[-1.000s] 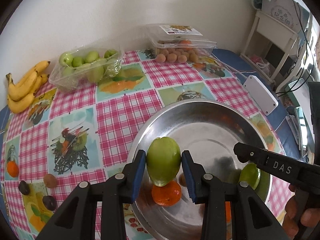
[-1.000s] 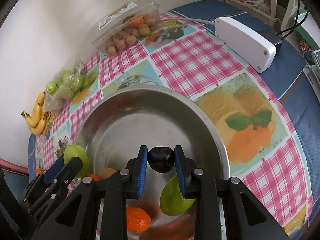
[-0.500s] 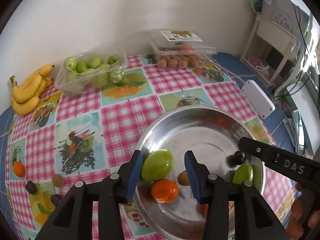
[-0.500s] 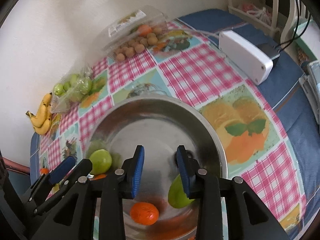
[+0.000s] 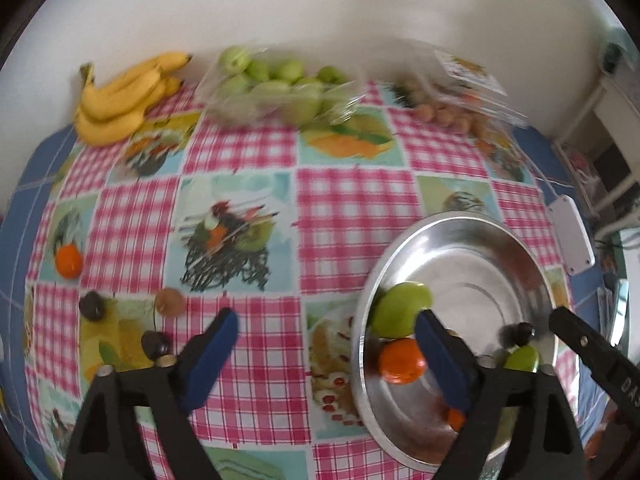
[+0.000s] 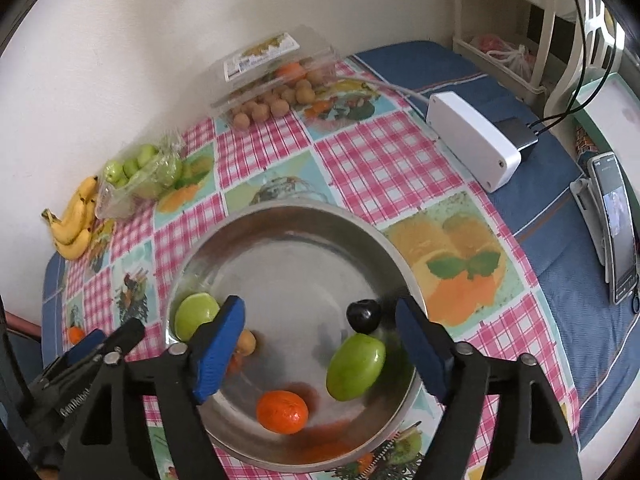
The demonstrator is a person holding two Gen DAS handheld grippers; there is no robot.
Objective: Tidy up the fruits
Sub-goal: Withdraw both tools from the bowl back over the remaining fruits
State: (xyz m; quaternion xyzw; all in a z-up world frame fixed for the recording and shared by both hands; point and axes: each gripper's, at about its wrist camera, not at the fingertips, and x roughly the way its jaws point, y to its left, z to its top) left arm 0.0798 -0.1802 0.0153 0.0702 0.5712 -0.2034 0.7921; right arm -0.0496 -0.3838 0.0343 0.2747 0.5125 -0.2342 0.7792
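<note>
Right wrist view, right gripper (image 6: 320, 344) just opened, empty, dark plum (image 6: 363, 315) in steel bowl (image 6: 280, 216) between its fingers.

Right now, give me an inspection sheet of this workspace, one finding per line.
Surface: table under a pink checked cloth with fruit pictures.
Job's things: metal bowl holds two green fruits, an orange, a dark plum and a small brown fruit. Loose on the cloth: three small dark and brown fruits and an orange.
Clutter: bananas, bag of green fruits, clear box of small brown fruits by the wall.
Grippers: left gripper and right gripper both open, jaws just opened, nothing gripped.
Cables: white box with plugged leads.
Surroundings: white wall, phone on a stand, white shelf.
</note>
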